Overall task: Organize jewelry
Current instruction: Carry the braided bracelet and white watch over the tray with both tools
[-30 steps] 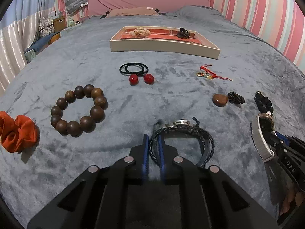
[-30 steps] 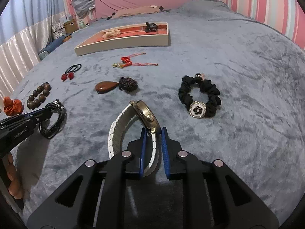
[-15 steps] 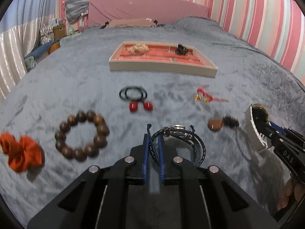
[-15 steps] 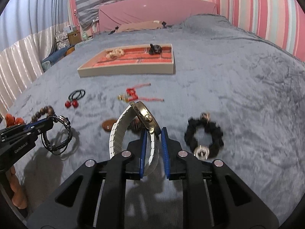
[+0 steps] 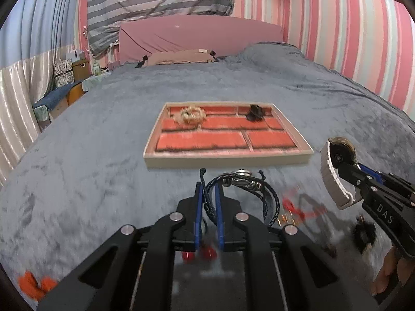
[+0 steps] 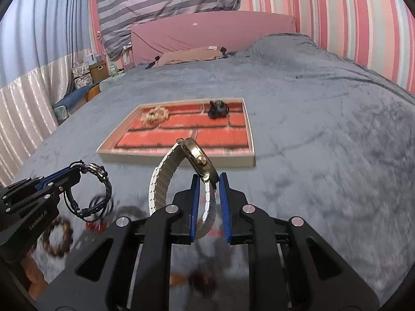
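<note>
1. A grey plush bedspread (image 5: 103,140) covers a bed with a pink headboard (image 5: 199,36), against pink striped walls (image 5: 363,39).
2. A cream-rimmed jewelry tray (image 5: 225,159) with red-lined compartments lies on the bedspread, at 12 o'clock from both grippers. A beige scrunchie (image 5: 190,114) sits in its far-left compartment and a small black piece (image 5: 255,112) in a far-right one.
3. The left gripper (image 5: 208,197) pinches a dark braided bracelet (image 5: 249,181) between its blue pads, above the bedspread just short of the tray's near rim.
4. The right gripper (image 6: 208,184) clamps the white band of a gold-cased watch (image 6: 199,159); the case stands tilted above the pads, in front of the tray's near edge.
5. Only the left view shows the watch's dial side, at 3 o'clock, along with red cord jewelry (image 5: 298,207), a blurred black scrunchie (image 5: 364,234) at 4 o'clock, red beads (image 5: 198,254) under the jaws and an orange scrunchie (image 5: 36,285) at 8 o'clock.
6. Only the right view shows the bracelet from the side, hanging as a loop at 9 o'clock, and a brown bead bracelet (image 6: 58,238) at 8 o'clock, blurred.
</note>
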The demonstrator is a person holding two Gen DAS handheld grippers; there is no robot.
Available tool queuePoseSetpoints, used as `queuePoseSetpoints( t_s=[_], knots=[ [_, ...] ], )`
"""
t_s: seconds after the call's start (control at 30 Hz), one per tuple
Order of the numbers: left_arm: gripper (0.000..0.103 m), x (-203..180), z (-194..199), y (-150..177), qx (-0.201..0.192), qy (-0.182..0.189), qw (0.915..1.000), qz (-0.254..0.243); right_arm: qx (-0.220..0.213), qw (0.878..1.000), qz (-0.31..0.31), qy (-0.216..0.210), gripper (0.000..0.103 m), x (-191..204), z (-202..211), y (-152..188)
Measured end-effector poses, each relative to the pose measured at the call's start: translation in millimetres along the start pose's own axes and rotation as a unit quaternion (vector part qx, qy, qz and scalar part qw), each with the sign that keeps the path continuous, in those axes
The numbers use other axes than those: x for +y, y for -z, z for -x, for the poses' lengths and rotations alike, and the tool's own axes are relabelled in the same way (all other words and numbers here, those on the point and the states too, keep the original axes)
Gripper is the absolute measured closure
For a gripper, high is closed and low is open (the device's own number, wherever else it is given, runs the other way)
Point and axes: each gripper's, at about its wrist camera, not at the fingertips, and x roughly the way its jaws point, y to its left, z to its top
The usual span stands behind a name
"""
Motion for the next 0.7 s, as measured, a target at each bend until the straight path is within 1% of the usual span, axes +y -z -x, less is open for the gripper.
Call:
queuePoseSetpoints(
  t_s=[0.1,0.2,0.33,0.5,0.57,0.7],
  knots=[
    [0.093,7.1,-19.0,-25.4,0.000,0.005,0.9999,0.016,0.000,1.000,-0.009,-0.004,0.087,2.9,-22.5,-22.5],
    [0.093,8.9,-36.1,-48.8,-0.007,-0.003,0.9999,0.011,-0.002,1.000,-0.006,0.002,0.087,7.7,-46.5,-43.3],
    [0.093,13.4,-68.4,-74.0,-0.007,-0.012,0.9998,0.013,0.012,1.000,-0.007,0.005,0.087,9.5,-85.2,-65.6],
    [0.093,23.6,-118.8,-96.2,0.013,-0.023,0.9996,0.013,0.023,1.000,-0.015,0.015,0.087,5.3,-126.5,-82.2],
    [0.093,26.8,-135.1,-99.8,0.020,-0.026,0.9994,0.013,0.028,0.999,-0.020,0.018,0.087,3.4,-144.2,-87.5],
    [0.093,36.8,-175.1,-102.7,0.039,-0.039,0.9985,0.010,0.039,0.999,-0.008,0.032,0.087,2.2,-176.1,-93.4]
  ],
)
